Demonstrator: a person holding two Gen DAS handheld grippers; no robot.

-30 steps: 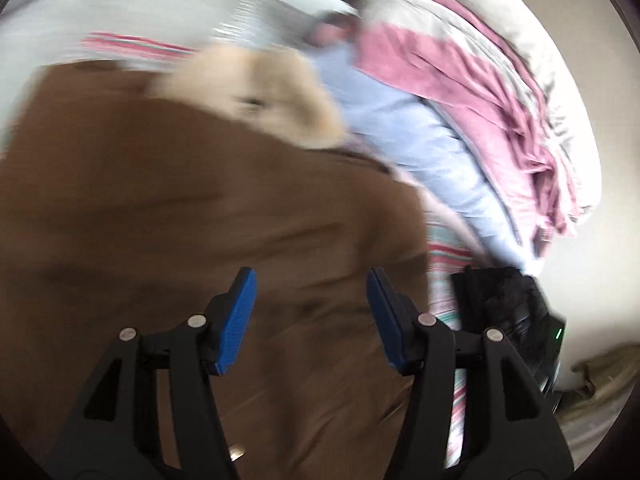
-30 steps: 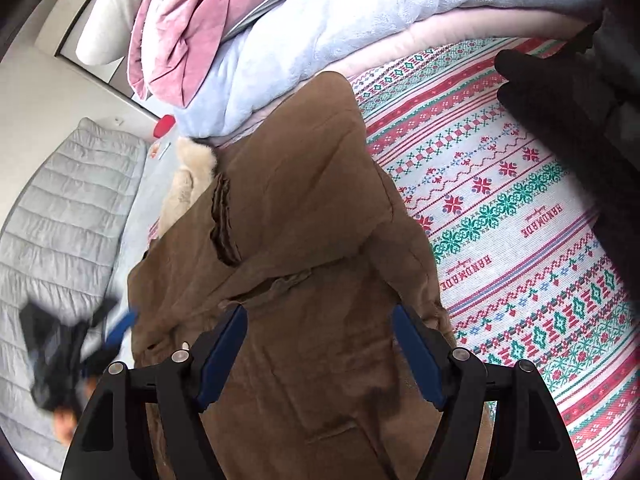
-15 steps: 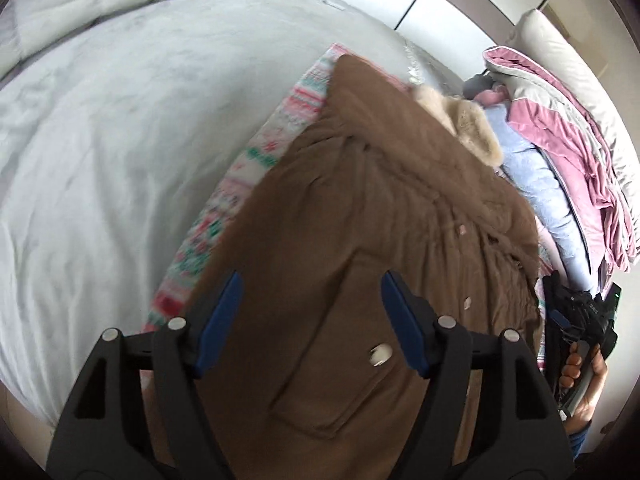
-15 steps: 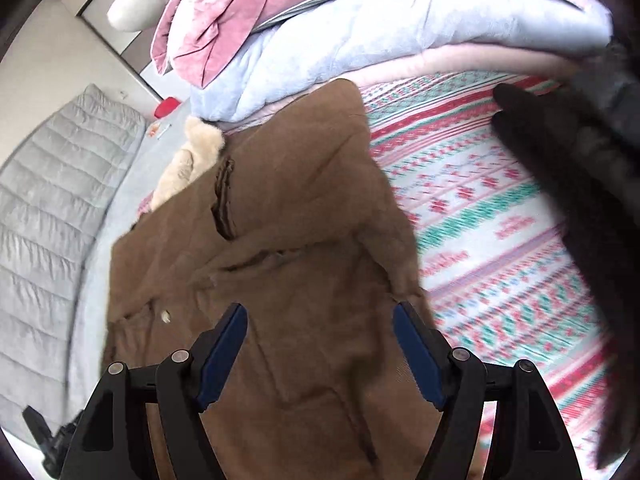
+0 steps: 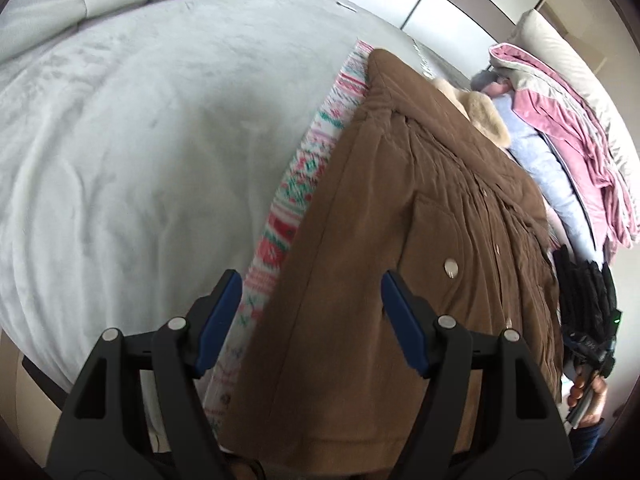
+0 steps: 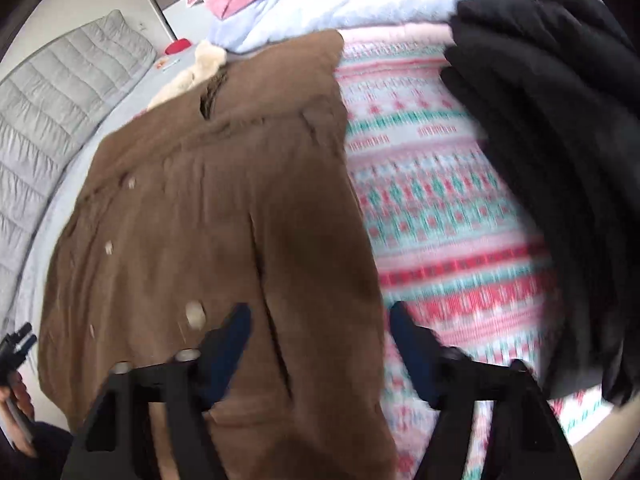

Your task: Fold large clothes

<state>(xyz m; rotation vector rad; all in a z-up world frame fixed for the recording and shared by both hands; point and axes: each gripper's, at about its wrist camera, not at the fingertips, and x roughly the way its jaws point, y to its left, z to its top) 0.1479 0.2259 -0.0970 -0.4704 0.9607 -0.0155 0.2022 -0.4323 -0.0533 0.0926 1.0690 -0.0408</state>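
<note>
Right now, bed [image 5: 120,152] fills most of the left wrist view, covered by a pale grey fleece sheet. A patterned blanket [image 6: 440,208] with red, green and white bands lies across the bed, and it also shows as a strip in the left wrist view [image 5: 304,176].

Brown coat [image 5: 400,248] lies flat on that blanket, front side up, light snaps visible, cream fur collar [image 5: 486,118] at the far end. In the right wrist view the coat [image 6: 200,220] sits left of centre, its right edge running down over the blanket.

Stack of bedding [image 5: 560,148] in pink, light blue and white sits past the collar. A pile of black clothes [image 6: 560,140] rests on the blanket to the right of the coat, not touching it. Grey quilted pad [image 6: 52,96] is on the far left of the right wrist view.

Left gripper [image 5: 310,320]: jaws spread wide, hovering over the coat's near left edge where it meets the blanket, nothing pinched.

Right gripper [image 6: 320,344]: jaws closing, frame blurred. The coat's right edge shows in the gap between them, with the pads not yet pressing on it.

Person's hand [image 5: 588,396] holds the right gripper's handle at the lower right of the left wrist view.
</note>
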